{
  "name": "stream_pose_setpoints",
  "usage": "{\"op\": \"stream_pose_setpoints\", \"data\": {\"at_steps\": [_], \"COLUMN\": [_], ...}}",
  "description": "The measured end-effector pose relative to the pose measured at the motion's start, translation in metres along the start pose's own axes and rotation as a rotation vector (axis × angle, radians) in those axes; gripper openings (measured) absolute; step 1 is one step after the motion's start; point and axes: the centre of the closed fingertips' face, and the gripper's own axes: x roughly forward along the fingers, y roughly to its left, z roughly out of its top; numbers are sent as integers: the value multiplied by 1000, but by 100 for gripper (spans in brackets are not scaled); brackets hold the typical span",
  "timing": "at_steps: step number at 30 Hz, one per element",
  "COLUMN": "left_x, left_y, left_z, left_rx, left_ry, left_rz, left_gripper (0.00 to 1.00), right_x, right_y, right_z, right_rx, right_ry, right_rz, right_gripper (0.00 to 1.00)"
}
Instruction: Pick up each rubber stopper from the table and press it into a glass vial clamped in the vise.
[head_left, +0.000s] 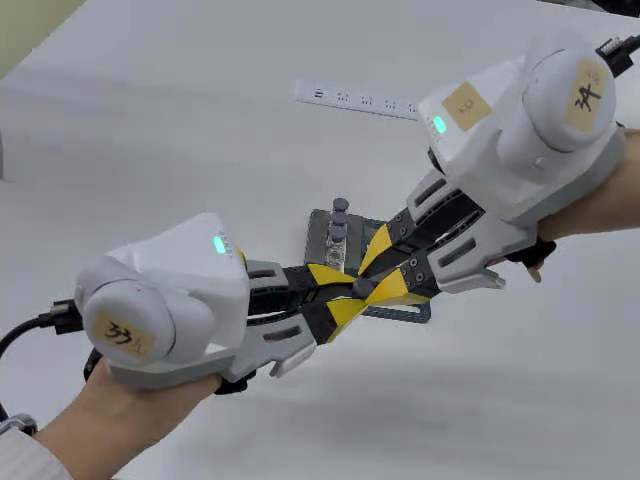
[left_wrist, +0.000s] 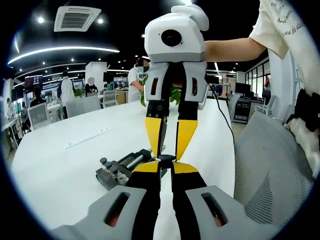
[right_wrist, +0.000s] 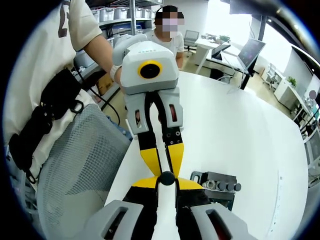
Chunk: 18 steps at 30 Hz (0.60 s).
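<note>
white table (head_left: 200, 150): rubber stopper (right_wrist: 166, 178) pinched between narrowed fingers of left gripper (left_wrist: 166, 161), right gripper (right_wrist: 166, 183), tip-to-tip.

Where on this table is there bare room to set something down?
The table is bare right of the vise, and widely left of it, below the power strip. It's crowded over the vise, where left tongs and right tongs meet tip to tip.

White power strip (head_left: 355, 100), grey mesh chair (right_wrist: 75, 160), ceiling vent (left_wrist: 75, 19)

Matt white table (head_left: 150, 120), metal vise (head_left: 320, 238)
</note>
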Motion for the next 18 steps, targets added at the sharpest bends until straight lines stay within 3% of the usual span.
{"op": "stream_pose_setpoints", "data": {"at_steps": [9, 18], "left_x": [0, -1], "left_y": [-2, -3], "left_z": [2, 1], "left_rx": [16, 3], "left_ry": [-1, 2], "left_rz": [-9, -24], "left_gripper": [3, 3], "right_x": [-2, -3], "right_y": [2, 2], "right_z": [1, 2], "right_rx": [6, -68], "right_ry": [1, 21], "right_rz": [9, 5], "right_gripper": [8, 8]}}
